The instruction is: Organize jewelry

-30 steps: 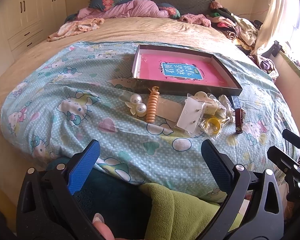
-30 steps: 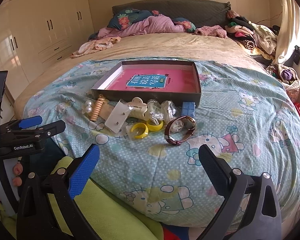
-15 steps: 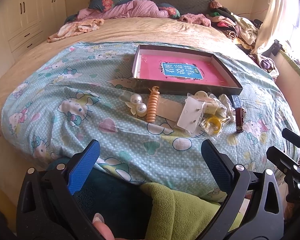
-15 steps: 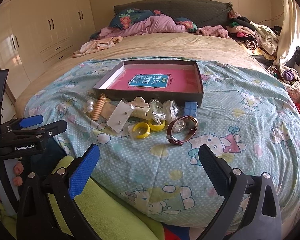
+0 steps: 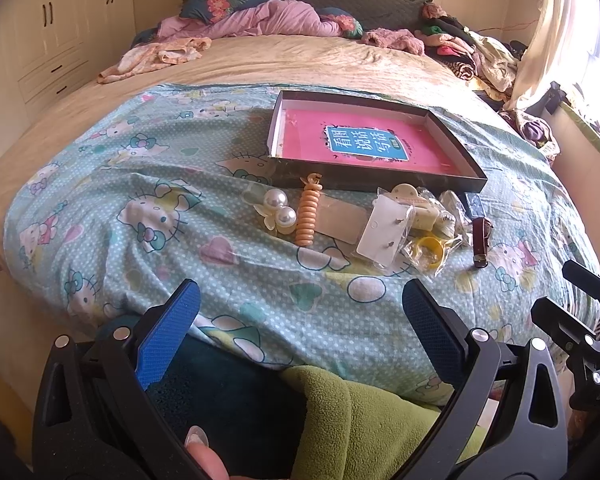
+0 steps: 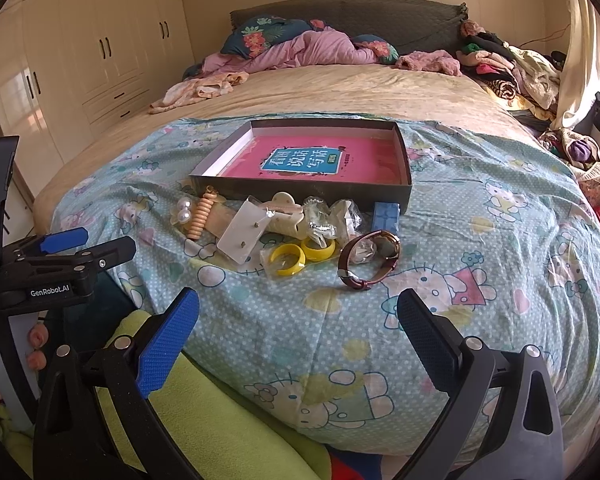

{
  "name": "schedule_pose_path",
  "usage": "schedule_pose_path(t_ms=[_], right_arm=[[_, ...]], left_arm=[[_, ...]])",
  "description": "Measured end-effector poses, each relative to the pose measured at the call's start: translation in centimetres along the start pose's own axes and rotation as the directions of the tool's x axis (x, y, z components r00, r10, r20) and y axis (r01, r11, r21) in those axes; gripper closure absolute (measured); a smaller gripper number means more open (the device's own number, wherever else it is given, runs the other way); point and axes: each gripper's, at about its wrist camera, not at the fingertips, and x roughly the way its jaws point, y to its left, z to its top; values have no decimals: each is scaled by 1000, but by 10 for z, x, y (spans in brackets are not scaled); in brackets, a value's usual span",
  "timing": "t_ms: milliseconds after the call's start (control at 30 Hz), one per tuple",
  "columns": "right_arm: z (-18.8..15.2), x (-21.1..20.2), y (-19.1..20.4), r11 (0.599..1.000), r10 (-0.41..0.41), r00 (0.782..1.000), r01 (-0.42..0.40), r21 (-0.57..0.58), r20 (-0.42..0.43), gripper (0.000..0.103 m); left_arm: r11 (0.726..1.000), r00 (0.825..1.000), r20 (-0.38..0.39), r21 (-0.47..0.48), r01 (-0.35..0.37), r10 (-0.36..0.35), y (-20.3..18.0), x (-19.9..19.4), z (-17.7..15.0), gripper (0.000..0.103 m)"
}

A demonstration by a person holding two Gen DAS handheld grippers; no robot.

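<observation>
A dark shallow box (image 5: 476, 168) (image 6: 407, 168) with a pink booklet inside lies on the patterned blanket. In front of it sits a heap of jewelry: two pearls (image 5: 278, 210) (image 6: 185, 211), an orange coil (image 5: 308, 216) (image 6: 201, 216), a white earring card (image 5: 384, 232) (image 6: 242, 236), yellow rings (image 5: 428, 250) (image 6: 287, 261), a brown watch (image 5: 482, 240) (image 6: 370, 260), a cream hair clip (image 6: 284, 212) and a blue block (image 6: 385, 218). My left gripper (image 5: 300, 316) and right gripper (image 6: 298, 318) both stand open, low at the bed's near edge, well short of the heap.
A green fleece (image 5: 360, 420) (image 6: 204, 412) and a person's fingers (image 6: 36, 344) lie under the grippers. Crumpled bedding (image 6: 300, 48) covers the head of the bed, clothes (image 6: 512, 68) pile at the right, wardrobes (image 6: 80, 60) stand left.
The right wrist view has drifted slightly, with the box and jewelry shifting a little right and down. Both grippers stay open; the left view is nearly unchanged.
</observation>
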Motion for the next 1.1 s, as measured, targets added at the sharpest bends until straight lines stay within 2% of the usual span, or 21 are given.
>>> schedule_pose_path(t_ms=[633, 1100], right_arm=[[8, 11, -9, 1000, 14, 1000, -14, 10, -4, 4], [30, 33, -37, 999, -29, 999, 29, 26, 13, 4]], left_arm=[[999, 1000, -9, -43, -14, 14, 13, 6, 5, 8], [976, 996, -53, -204, -83, 73, 82, 34, 21, 8]])
